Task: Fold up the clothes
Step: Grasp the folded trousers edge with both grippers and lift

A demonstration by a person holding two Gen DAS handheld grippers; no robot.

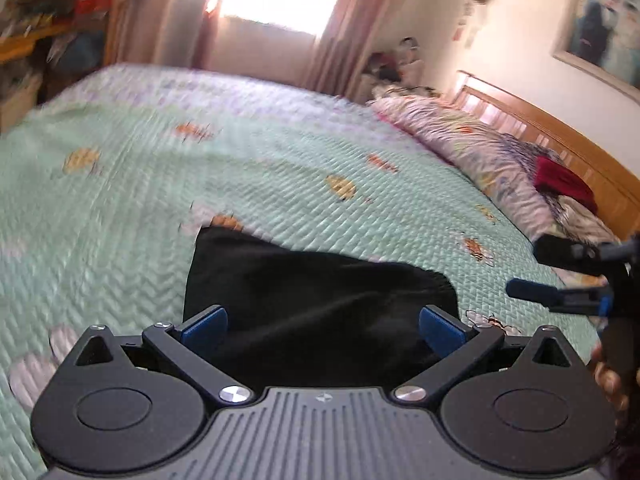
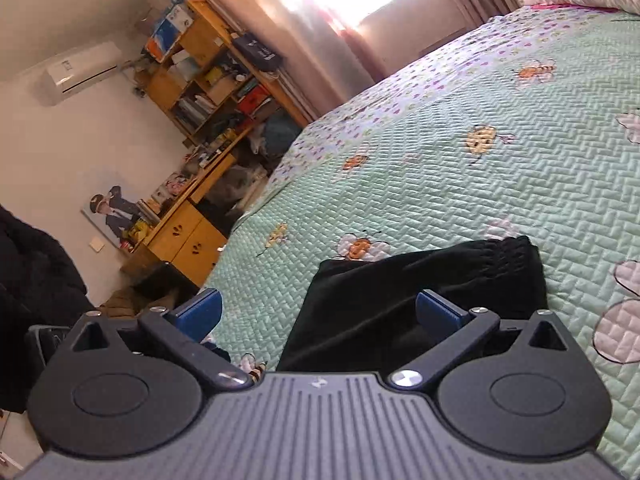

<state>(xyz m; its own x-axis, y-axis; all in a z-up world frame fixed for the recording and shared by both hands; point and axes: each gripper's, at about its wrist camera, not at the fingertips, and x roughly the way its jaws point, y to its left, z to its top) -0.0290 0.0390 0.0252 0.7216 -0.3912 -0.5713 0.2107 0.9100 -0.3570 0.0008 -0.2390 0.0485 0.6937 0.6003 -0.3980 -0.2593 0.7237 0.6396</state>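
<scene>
One black garment lay folded into compact block near bed edge, on mint quilted bedspread; soft matte knit, ribbed gathered band at far end. We saw herringbone stitching, bee and flower prints on quilt. Left gripper jaws spread wide, empty, above garment; right gripper likewise wide apart, gripping nothing.
</scene>
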